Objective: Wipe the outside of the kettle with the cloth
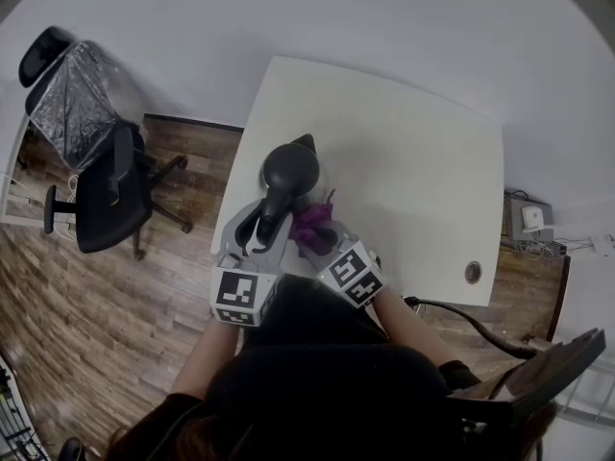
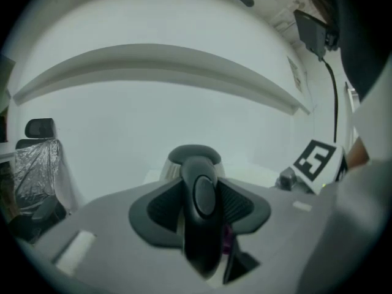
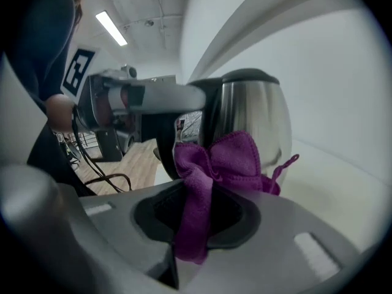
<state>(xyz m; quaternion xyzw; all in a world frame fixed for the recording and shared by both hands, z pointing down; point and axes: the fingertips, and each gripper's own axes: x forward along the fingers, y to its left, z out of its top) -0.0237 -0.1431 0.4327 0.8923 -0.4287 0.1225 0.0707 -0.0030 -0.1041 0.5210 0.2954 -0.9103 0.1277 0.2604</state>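
The left gripper [image 2: 199,210] is clamped on the black handle [image 2: 201,192] of the kettle [image 2: 191,157]. The handle is seen upright between the jaws. The right gripper [image 3: 196,213] is closed on a purple cloth [image 3: 217,158]. The cloth is pinched between the jaws, with a tail hanging below and a bunch fanned out ahead. The bunch is held at the lower steel side of the kettle, just right of the handle; actual contact cannot be confirmed. Both grippers are held close together, side by side, in front of the person. The kettle is stood upright on a white table [image 1: 404,152], near its front left edge. An office chair [image 1: 101,185] is seen well apart to the left on a wood floor [image 1: 115,334].
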